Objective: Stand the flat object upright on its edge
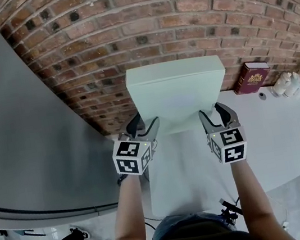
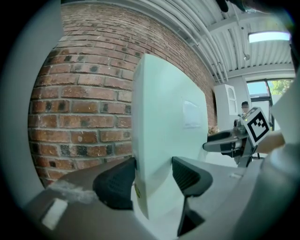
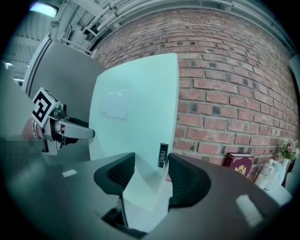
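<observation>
The flat white object point(image 1: 178, 92) stands upright over the back left part of the white tabletop point(image 1: 286, 133), close to the brick wall point(image 1: 179, 20), with its broad face turned toward the person. Whether its lower edge rests on the tabletop cannot be told.

It sits between the two tools. The left tool point(image 1: 144, 124) has it by the lower left edge, and the right tool point(image 1: 217, 114) has it by the lower right edge. In the left gripper view the slab rises straight up between the dark ribbed pads point(image 2: 115, 183), which press on its two faces, so the jaws stand wide but closed on it. In the right gripper view the pads point(image 3: 187, 180) clamp the near lower corner in the same way, just under a small black label on the thin edge.

There is one flat object, and two tools, each with one marker cube point(image 1: 132, 156). One red book point(image 1: 251, 77) leans against the wall at the back right of the tabletop, well apart from the object. One grey panel point(image 1: 9, 129) stands off the left edge.
</observation>
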The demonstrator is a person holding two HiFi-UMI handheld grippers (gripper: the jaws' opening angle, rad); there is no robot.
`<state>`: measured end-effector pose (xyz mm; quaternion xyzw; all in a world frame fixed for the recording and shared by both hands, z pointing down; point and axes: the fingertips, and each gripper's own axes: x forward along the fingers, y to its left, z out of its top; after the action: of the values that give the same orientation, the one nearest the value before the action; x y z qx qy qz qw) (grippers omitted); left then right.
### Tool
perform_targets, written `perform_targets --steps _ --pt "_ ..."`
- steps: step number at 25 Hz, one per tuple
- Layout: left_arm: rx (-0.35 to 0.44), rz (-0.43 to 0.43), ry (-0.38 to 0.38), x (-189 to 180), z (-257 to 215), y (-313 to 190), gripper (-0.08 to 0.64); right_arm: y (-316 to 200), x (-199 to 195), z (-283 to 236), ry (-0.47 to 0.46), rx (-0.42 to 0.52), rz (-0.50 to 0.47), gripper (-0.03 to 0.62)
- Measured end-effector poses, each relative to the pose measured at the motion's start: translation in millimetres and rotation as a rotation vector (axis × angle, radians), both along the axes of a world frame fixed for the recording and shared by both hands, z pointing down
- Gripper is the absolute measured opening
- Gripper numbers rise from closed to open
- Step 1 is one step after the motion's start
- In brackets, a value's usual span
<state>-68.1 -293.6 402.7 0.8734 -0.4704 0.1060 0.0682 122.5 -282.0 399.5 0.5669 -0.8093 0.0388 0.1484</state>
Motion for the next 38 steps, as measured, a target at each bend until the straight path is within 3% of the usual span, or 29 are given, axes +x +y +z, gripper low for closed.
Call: perform_targets --steps 13,38 --pt "-0.032 -0.002 -0.025 4.9 32.7 -45.2 0.256 -41.8 3.9 36.6 -0.015 -0.039 0.038 0.215" --pt "-0.118 -0.036 -0.073 -7.3 98.9 -126.4 0.256 -124.8 -8.2 99.8 -0.017 -0.127 0.024 0.212"
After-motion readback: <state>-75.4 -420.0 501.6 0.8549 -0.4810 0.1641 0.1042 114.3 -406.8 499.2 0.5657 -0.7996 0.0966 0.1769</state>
